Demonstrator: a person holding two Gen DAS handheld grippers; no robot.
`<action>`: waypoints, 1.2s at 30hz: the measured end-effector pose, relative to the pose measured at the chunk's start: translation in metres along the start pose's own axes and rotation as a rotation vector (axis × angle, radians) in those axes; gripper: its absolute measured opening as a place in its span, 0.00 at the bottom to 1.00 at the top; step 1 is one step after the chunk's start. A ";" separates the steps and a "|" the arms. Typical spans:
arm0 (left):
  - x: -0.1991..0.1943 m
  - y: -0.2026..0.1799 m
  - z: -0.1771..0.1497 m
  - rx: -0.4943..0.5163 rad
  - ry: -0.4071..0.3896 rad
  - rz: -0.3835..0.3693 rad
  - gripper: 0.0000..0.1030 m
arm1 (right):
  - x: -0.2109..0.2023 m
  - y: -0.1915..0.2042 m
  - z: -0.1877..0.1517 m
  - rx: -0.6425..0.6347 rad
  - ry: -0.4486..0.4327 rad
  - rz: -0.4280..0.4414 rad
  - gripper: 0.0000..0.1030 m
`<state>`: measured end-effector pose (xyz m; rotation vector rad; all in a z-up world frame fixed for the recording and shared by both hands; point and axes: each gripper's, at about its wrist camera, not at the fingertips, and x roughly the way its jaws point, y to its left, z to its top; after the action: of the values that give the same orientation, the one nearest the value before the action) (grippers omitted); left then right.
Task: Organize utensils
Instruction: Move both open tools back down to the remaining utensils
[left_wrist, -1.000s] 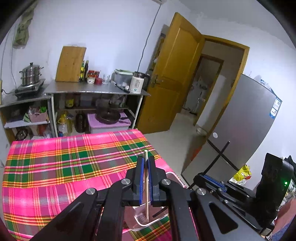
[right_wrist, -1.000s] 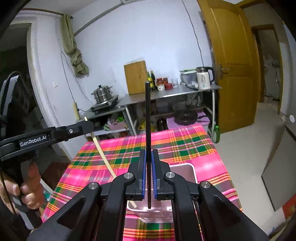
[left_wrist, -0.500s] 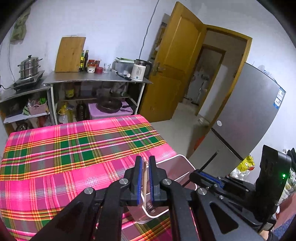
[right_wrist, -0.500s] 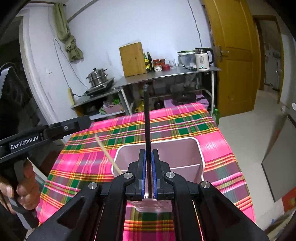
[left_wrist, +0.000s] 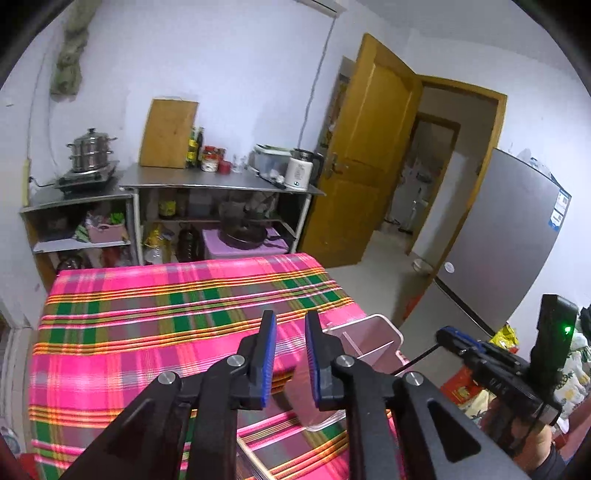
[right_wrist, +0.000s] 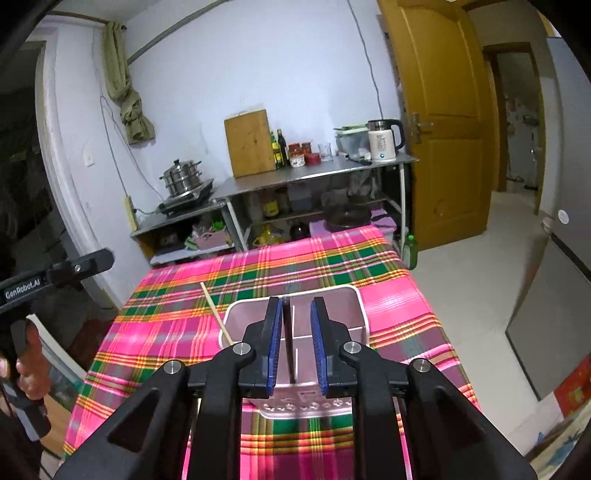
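While both pairs of tongs hang above the pink bin, each is spreading its jaws to let go of a stick. The left tongs stand narrowly apart with nothing between the blue pads; the bin's white rim lies just to their right. The right tongs are directly over the bin, their jaws also opening, and a dark chopstick stands nearly upright in the gap, close against the left pad but not clearly pressed. Its long axis runs down into the bin, along the divider.

A pale wooden chopstick leans out of the bin's left corner, its free end up and away over the cloth; its lower end is hidden behind the right tongs. A second pale stick shows at the bottom of the left wrist view, lying flat on the cloth on the near side of the bin; whether it is the same one cannot be told.

Judged from this, the drop into the bin is the step in hand, and the right tongs are the nearer to it.

The bin rests near the right edge of a counter covered with a pink, green and orange plaid cloth. Beyond the bin stand steel shelves with a kettle, jars and a cutting board against a white wall; to the right of the bin are a yellow door and a tiled floor.
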<state>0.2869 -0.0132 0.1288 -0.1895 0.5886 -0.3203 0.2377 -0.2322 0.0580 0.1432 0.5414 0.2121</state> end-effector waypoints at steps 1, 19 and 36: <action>-0.007 0.005 -0.004 -0.008 -0.005 0.010 0.15 | -0.003 0.001 -0.001 -0.001 -0.003 0.004 0.16; -0.035 0.074 -0.127 -0.148 0.126 0.081 0.15 | -0.035 0.047 -0.049 -0.096 0.022 0.101 0.16; 0.023 0.088 -0.229 -0.221 0.372 0.170 0.15 | 0.008 0.078 -0.114 -0.140 0.205 0.195 0.16</action>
<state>0.1953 0.0421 -0.0937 -0.2935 1.0039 -0.1243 0.1719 -0.1460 -0.0274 0.0377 0.7151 0.4573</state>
